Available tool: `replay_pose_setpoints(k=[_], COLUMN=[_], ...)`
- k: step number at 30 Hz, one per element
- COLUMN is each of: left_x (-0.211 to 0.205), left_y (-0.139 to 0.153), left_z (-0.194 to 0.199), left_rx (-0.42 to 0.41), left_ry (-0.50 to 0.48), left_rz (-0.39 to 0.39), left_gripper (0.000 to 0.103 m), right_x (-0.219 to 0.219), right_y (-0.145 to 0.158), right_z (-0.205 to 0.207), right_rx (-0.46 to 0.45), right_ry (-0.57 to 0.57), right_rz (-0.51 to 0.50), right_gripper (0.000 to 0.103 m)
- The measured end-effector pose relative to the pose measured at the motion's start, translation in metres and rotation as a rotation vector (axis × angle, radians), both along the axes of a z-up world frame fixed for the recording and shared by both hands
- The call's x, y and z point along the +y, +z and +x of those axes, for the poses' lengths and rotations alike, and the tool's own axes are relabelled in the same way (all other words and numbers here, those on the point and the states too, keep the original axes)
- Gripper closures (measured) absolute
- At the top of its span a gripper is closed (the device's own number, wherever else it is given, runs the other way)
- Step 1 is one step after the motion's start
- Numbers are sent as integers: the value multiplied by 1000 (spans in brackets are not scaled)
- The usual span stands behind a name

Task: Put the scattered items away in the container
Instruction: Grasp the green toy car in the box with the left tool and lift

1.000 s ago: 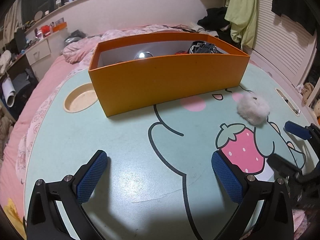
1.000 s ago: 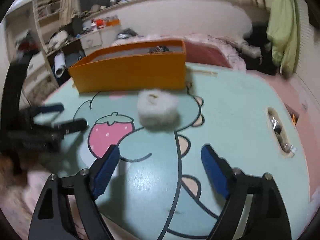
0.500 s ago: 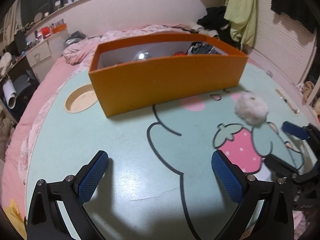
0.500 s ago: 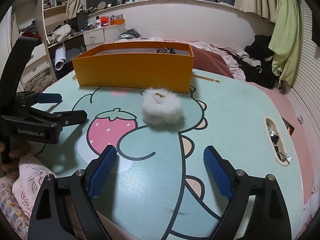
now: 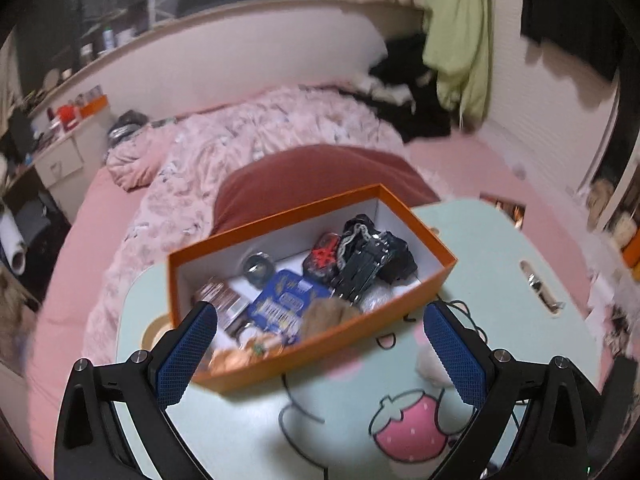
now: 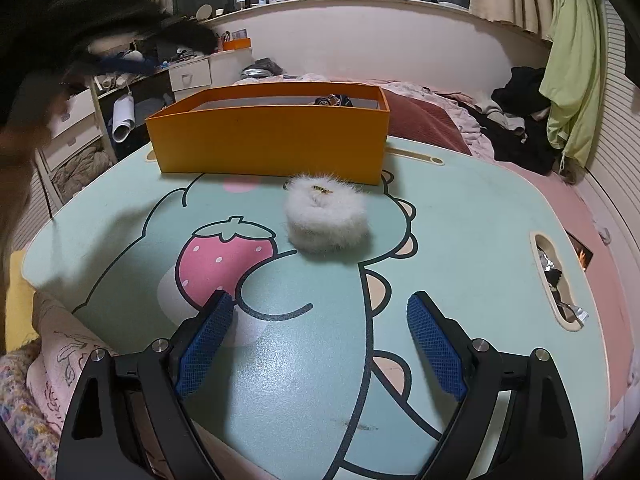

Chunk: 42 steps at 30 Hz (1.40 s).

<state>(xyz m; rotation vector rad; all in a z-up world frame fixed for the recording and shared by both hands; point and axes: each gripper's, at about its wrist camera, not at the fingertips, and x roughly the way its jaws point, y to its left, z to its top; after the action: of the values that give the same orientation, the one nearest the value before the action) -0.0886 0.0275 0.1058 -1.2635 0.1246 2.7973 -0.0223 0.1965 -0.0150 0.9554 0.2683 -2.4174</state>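
Note:
An orange box (image 5: 332, 344) stands on the mint cartoon table (image 5: 500, 280). It holds a black multi-tool (image 5: 360, 268), a blue tin (image 5: 284, 300), a brown furry piece (image 5: 328, 312) and several other small things. My left gripper (image 5: 320, 356) hovers open and empty above the box's near wall. In the right wrist view it is a dark blur (image 6: 120, 60) at the upper left. A white fluffy scrunchie (image 6: 326, 216) lies on the table just in front of the box (image 6: 272, 140). My right gripper (image 6: 320, 344) is open and empty, short of the scrunchie.
A bed with a pink quilt (image 5: 240, 148) and a maroon pillow (image 5: 320, 172) lies behind the table. The table has a slot with clutter (image 6: 556, 280) near its right edge and a round recess (image 5: 154, 330) at the left. Drawers (image 6: 188, 74) stand at the far left.
My left gripper has risen and come closer to the box, so it now looks down into it. In the right wrist view it went from the table's left edge to the upper left. The right gripper stayed put.

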Motion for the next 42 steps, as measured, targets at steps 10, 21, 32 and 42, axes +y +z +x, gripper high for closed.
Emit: replay_pose_setpoints(k=[10,21,32,42], left_x=[33,19,-10,-44], left_y=[-36,-71,-58,13], left_z=[-64,-92,-79,-12], left_rx=[-150,-277,-229,-29], left_ry=[16,52,48,-13], left_rz=[-48,100,167,293], left_gripper=[12,42,61,61], right_x=[1,2,1,1], right_y=[1,1,2,2], right_z=[1,2,2,2], right_rx=[-3,-5,-5,-5], right_ry=[4,5,6,6], right_rz=[-7,-10,-10,-10], right_gripper=[14,14,14,14])
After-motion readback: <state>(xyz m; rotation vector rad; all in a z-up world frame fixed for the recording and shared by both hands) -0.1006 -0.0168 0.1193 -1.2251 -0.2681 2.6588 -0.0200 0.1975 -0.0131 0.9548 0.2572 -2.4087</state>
